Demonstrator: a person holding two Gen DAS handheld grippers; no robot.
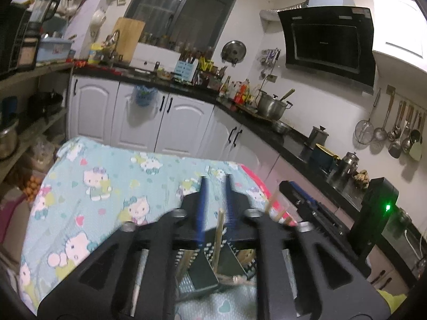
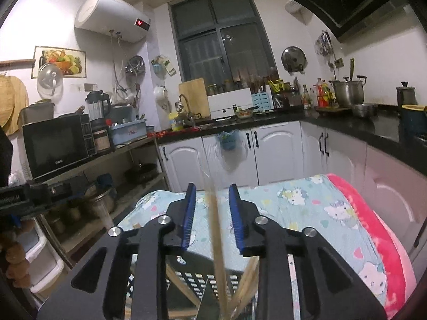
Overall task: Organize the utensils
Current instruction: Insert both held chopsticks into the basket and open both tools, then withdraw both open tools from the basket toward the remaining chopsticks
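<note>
Looking along my right gripper (image 2: 211, 213), its jaws stand apart around a blurred chopstick (image 2: 217, 240), not pressing it. My left gripper (image 1: 215, 202) is apart too, another chopstick (image 1: 219, 237) loose between. Both lean in the perforated holder (image 2: 192, 277) at the lower centre; falling sideways, they may miss it.

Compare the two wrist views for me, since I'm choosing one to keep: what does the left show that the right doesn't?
Only the left wrist view shows the hanging ladles and strainer and the whole range hood.

Only the right wrist view shows the water heater, the microwave and the fruit picture.

Both show the window, the steel pot, the cartoon-cat tablecloth, and open jaws with a chopstick standing free between them above a perforated utensil holder.
</note>
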